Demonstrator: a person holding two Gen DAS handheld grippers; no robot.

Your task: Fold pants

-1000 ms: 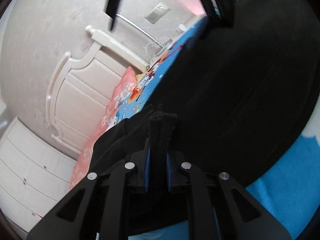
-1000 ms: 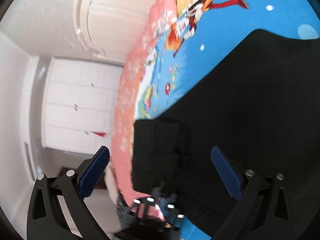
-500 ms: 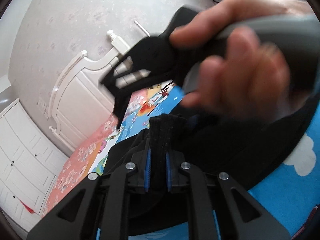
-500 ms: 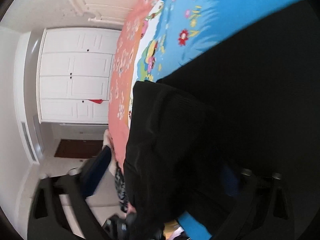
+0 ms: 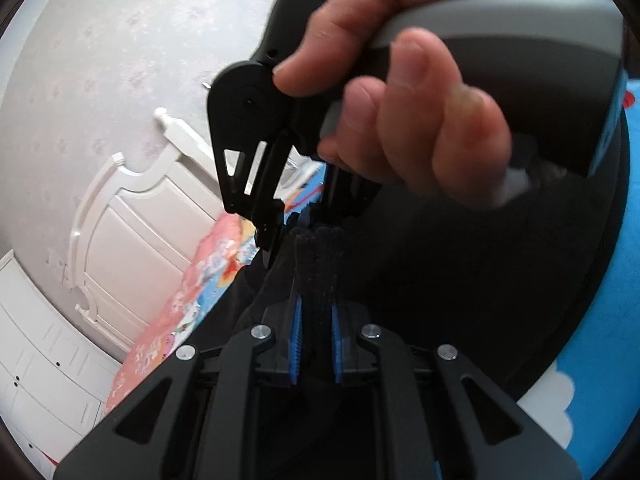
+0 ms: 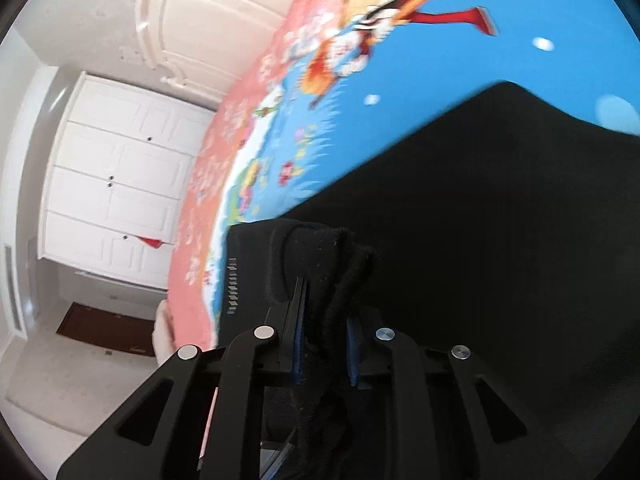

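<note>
A: What changed in the last second?

B: The right gripper (image 6: 324,344), wide open before, has clamped a bunched cuff of the black knit pants (image 6: 480,240). The left gripper (image 5: 314,340) stays pinched on the neighbouring ribbed cuff, so I'd say both ends are ready to lift.

A: Where's the fabric?

B: Soft, matte and limp, lying along the near edge of the blue cartoon-print bedsheet (image 6: 400,80).
</note>
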